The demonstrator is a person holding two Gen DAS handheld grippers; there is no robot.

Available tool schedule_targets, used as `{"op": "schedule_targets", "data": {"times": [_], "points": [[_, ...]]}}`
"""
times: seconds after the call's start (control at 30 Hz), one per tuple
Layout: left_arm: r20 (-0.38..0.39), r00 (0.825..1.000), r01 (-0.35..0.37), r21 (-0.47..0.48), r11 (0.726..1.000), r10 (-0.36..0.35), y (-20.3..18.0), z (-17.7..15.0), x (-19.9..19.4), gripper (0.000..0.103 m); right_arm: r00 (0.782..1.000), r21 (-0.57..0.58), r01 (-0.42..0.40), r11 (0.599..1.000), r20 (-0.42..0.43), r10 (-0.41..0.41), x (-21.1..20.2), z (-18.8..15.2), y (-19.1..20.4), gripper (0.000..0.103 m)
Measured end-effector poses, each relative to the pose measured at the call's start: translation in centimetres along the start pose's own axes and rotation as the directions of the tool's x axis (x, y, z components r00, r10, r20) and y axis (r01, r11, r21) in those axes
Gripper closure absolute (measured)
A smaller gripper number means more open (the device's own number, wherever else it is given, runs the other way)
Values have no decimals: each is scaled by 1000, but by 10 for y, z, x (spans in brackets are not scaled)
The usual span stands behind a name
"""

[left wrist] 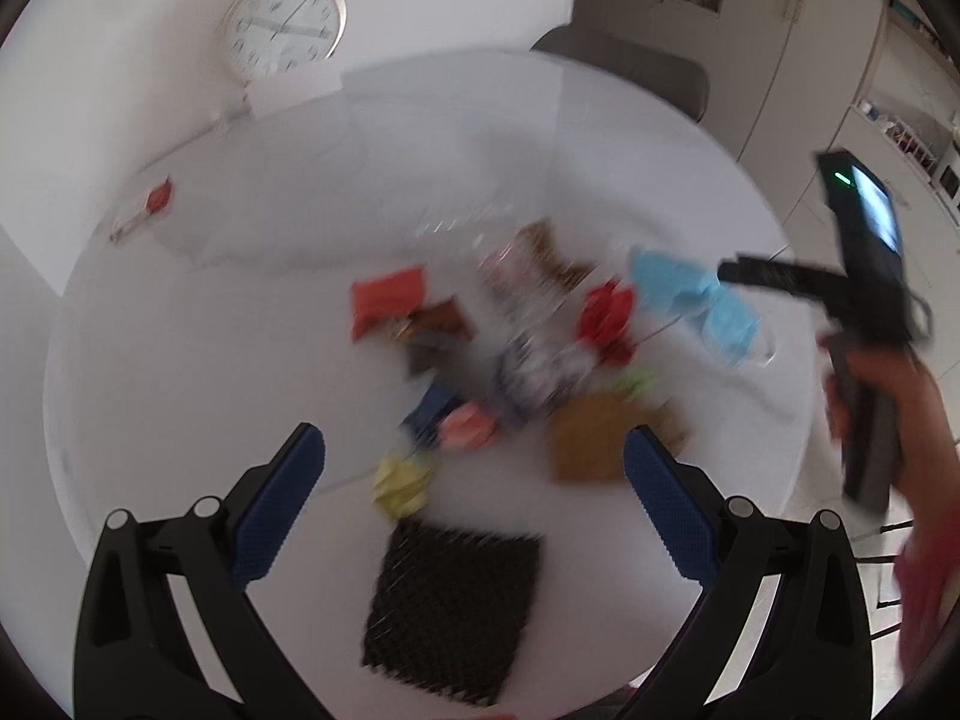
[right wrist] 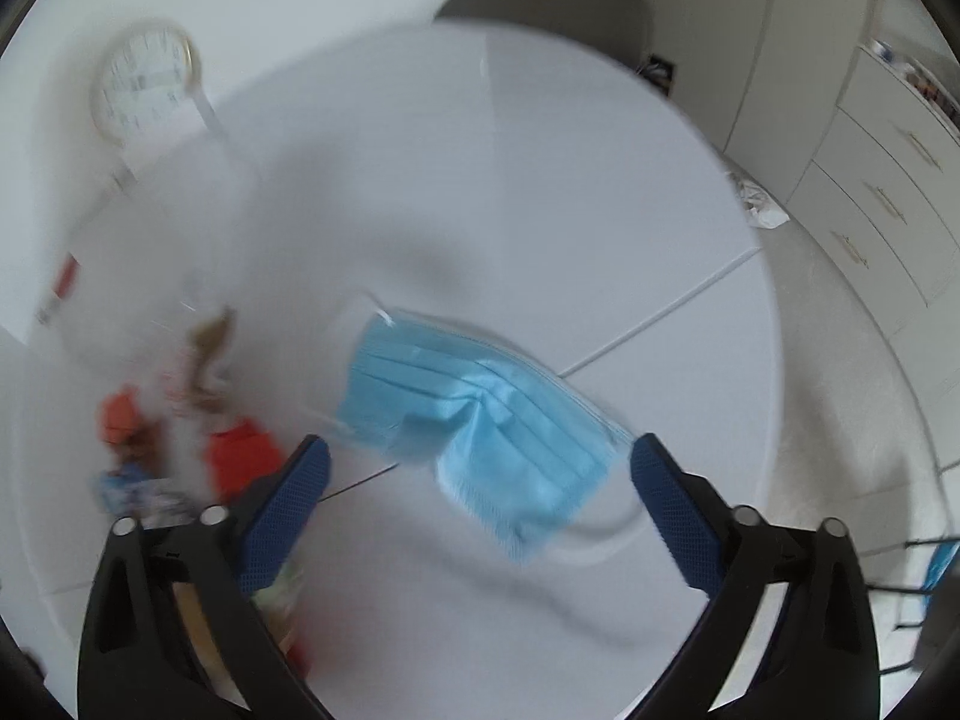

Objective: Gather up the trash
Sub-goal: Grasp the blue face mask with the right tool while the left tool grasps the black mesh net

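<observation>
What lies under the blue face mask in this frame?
Only the white table shows around the blue face mask, with a seam line passing beneath it. Whatever the mask covers is hidden. The open right gripper frames it.

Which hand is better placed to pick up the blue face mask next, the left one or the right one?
Right. The right tongs are open, and the blue face mask lies just ahead between their fingers. The left tongs are also open but face the yellow wrapper and black mesh pad, away from the mask.
</observation>
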State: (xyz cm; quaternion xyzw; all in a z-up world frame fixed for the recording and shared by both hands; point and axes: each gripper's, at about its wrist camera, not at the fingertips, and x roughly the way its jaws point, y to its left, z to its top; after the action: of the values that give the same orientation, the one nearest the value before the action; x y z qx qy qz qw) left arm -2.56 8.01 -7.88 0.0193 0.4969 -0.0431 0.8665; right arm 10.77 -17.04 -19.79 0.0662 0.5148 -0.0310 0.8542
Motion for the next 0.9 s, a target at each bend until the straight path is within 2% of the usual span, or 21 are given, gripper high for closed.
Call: {"op": "schedule_targets", "data": {"times": [0.1,0.17,0.23,0.27,0.3,0.37,0.47,0.5,0.57,0.63,0.67,0.77,0.9], "points": [[-40,999,12,-5,1000,-12,20,-27,13,8,999,-56,13,998,-38,-15,34,3,10,19],[-63,998,20,-1,1000,-20,28,-43,20,8,998,-107,35,994,-54,-41,49,3,17,41],[-90,995,44,10,999,-43,33,-57,28,8,997,-125,19,992,-70,-28,56,3,19,58],[-95,994,55,13,998,-54,35,-62,32,8,998,-137,17,990,-50,-24,54,3,20,76],[-108,992,66,14,998,-64,37,-68,37,8,999,-147,5,989,-48,-12,53,3,20,83],[-130,988,84,18,996,-81,38,-76,48,8,999,-153,-21,988,-49,13,50,4,18,91],[-161,984,88,55,995,-78,38,-87,67,14,998,-149,-52,987,-38,47,38,2,12,92],[-165,983,91,69,993,-79,38,-88,72,20,998,-144,-67,987,-29,64,29,0,8,92],[-169,982,97,84,992,-82,39,-90,82,23,995,-127,-99,987,-11,99,11,-5,0,92],[-178,979,117,84,990,-100,42,-91,91,34,991,-114,-135,984,2,136,-11,-14,-10,92],[-187,974,147,78,986,-131,43,-91,94,36,989,-112,-146,983,7,148,-19,-19,-14,92],[-180,966,201,79,976,-184,43,-92,94,50,985,-116,-170,979,17,173,-48,-38,-31,92],[-175,954,257,55,965,-245,42,-94,90,77,975,-58,-222,973,8,223,-80,-71,-64,92]]}}
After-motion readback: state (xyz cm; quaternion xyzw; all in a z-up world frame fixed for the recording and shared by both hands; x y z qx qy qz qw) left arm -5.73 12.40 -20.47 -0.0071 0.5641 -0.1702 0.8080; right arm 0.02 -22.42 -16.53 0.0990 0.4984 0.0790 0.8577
